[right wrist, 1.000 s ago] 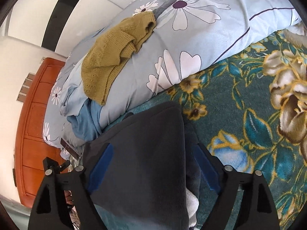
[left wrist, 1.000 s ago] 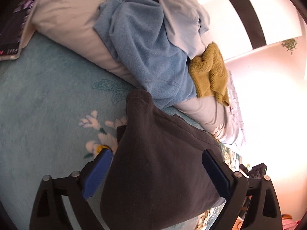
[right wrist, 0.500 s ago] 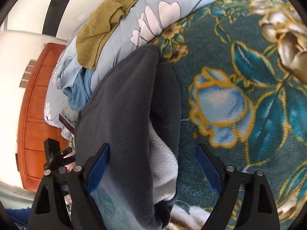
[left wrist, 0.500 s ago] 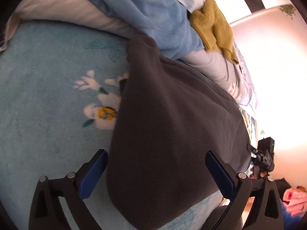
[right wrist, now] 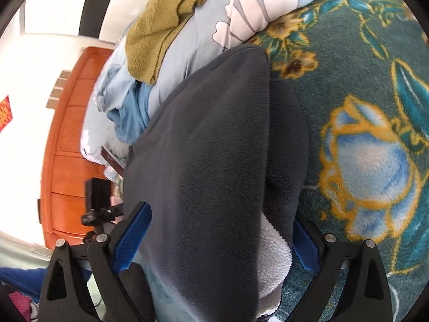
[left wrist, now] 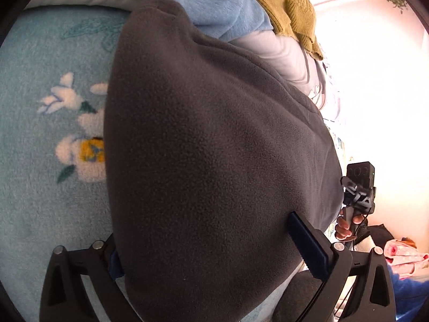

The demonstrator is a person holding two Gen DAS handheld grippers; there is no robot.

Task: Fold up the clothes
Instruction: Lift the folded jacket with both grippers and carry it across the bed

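A dark grey fleece garment (left wrist: 214,161) lies folded on the bed and fills the middle of the left wrist view. It also shows in the right wrist view (right wrist: 214,161), with its white fluffy lining (right wrist: 273,263) exposed at the near edge. My left gripper (left wrist: 214,257) is open, its blue pads on either side of the fleece's near edge. My right gripper (right wrist: 217,236) is open too, straddling the fleece's other end. The right gripper's handle and a hand (left wrist: 356,201) show in the left wrist view.
A blue garment (left wrist: 214,2) and a mustard knit (left wrist: 289,8) lie on the pale floral pillow (right wrist: 241,26) behind the fleece. The bed has a light teal floral blanket (left wrist: 40,134) and a dark teal flowered one (right wrist: 375,134). An orange wooden cabinet (right wrist: 69,161) stands beyond.
Both grippers have moved forward and lower over the fleece, which now looks larger and lies flatter on the bed. The jaws stay open around it.
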